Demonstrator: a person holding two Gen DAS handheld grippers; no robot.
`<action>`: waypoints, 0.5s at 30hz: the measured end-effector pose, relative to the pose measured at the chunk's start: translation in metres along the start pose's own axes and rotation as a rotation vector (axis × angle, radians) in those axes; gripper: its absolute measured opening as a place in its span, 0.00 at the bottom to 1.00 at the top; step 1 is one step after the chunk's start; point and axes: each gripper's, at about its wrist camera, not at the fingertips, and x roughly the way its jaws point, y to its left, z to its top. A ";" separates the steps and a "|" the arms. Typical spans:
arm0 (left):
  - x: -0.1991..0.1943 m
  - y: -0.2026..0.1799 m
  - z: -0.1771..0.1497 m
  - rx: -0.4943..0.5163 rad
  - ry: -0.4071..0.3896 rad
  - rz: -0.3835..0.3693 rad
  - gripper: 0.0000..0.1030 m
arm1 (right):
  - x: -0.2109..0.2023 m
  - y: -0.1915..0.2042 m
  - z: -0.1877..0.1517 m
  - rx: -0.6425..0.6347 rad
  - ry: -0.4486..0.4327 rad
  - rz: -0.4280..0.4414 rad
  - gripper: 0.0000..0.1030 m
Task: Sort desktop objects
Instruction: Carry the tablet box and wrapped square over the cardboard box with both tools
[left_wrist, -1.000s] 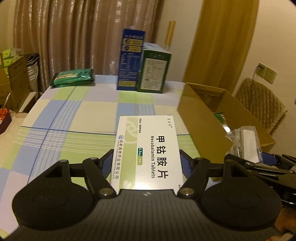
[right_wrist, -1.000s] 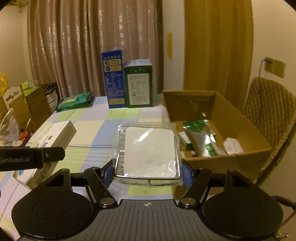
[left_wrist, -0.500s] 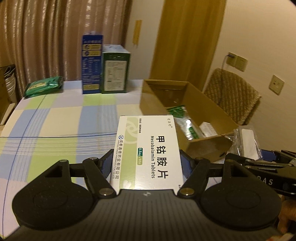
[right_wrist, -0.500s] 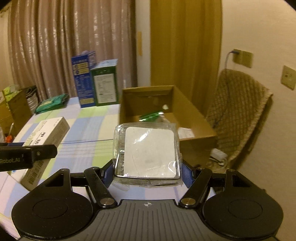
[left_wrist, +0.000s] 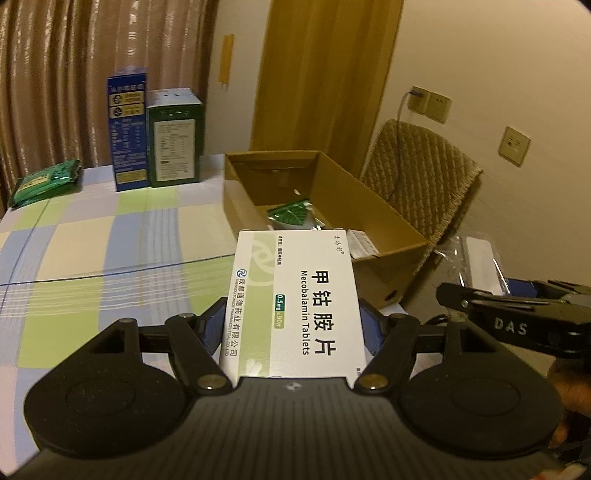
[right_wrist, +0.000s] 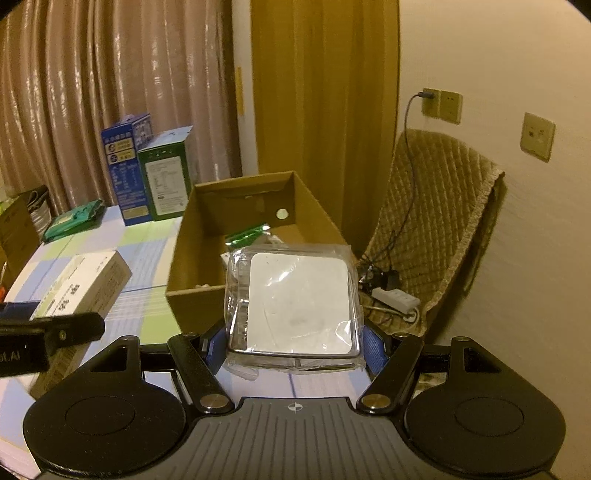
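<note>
My left gripper (left_wrist: 295, 325) is shut on a white Mecobalamin Tablets box (left_wrist: 295, 295) and holds it above the table, just short of the open cardboard box (left_wrist: 388, 218). My right gripper (right_wrist: 293, 343) is shut on a clear plastic-wrapped white square pack (right_wrist: 295, 302), held in front of the cardboard box (right_wrist: 192, 258). The tablets box also shows at the left of the right wrist view (right_wrist: 85, 284). The wrapped pack shows at the right of the left wrist view (left_wrist: 480, 262). A green sachet (left_wrist: 290, 214) and small items lie inside the cardboard box.
A blue carton (left_wrist: 127, 133) and a green carton (left_wrist: 175, 138) stand at the table's far edge. A green packet (left_wrist: 46, 181) lies far left. A quilted chair (right_wrist: 439, 221) with a power strip (right_wrist: 395, 297) stands right of the checked tablecloth (left_wrist: 92, 258).
Both grippers have swung right toward the cardboard box with their loads still held. The box now sits more central in both views.
</note>
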 end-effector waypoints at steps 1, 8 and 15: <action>0.001 -0.003 0.000 0.003 0.004 -0.004 0.65 | 0.000 -0.002 0.000 0.004 0.001 -0.002 0.66; 0.012 -0.022 0.004 0.016 0.023 -0.027 0.65 | 0.004 -0.022 0.001 0.022 0.007 -0.022 0.66; 0.025 -0.035 0.014 0.020 0.027 -0.040 0.65 | 0.013 -0.035 0.008 0.015 0.009 -0.034 0.66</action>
